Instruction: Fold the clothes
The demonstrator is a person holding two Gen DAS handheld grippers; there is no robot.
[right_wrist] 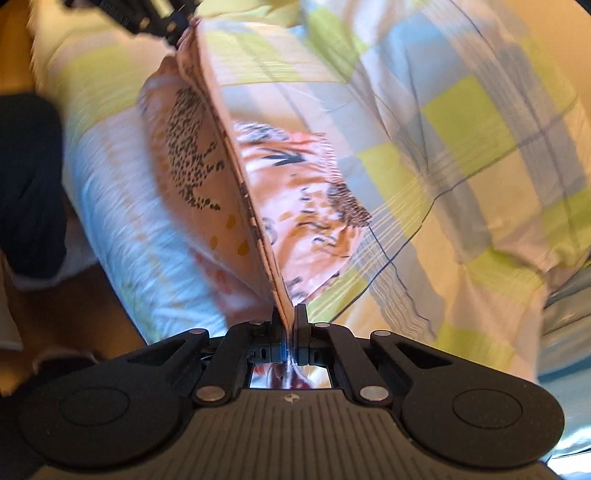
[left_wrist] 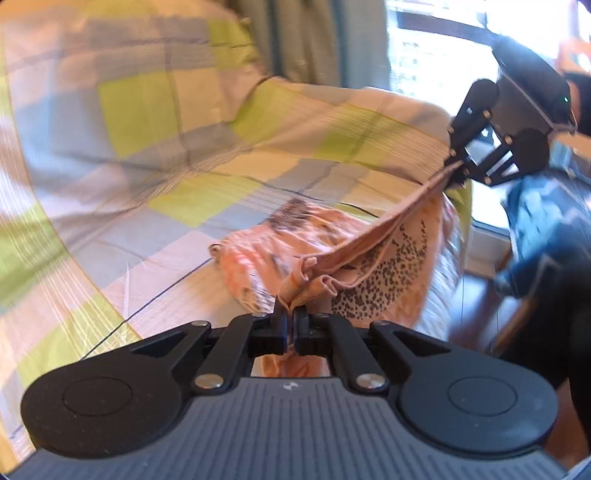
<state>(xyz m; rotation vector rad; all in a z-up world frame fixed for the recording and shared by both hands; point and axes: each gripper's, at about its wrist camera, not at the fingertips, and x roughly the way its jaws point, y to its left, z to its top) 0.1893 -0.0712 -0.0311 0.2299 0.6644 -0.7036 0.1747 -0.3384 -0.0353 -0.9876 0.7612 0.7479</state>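
Note:
A pink-orange garment (left_wrist: 373,254) printed with spotted and striped animals hangs stretched between both grippers above the bed. My left gripper (left_wrist: 290,308) is shut on one bunched end of its hem. My right gripper (left_wrist: 456,164) shows at the upper right of the left wrist view, shut on the other end. In the right wrist view my right gripper (right_wrist: 289,314) pinches the taut edge of the garment (right_wrist: 295,192), which runs up to my left gripper (right_wrist: 173,27) at the top left. The lower part of the garment rests on the bed.
The bed has a checked sheet (left_wrist: 177,122) in green, blue and pink. A pillow or raised bedding sits at the far side. A curtain (left_wrist: 317,37) and a bright window (left_wrist: 436,59) lie beyond. Wooden floor (right_wrist: 44,295) and a person's dark-clothed leg (right_wrist: 29,177) are beside the bed.

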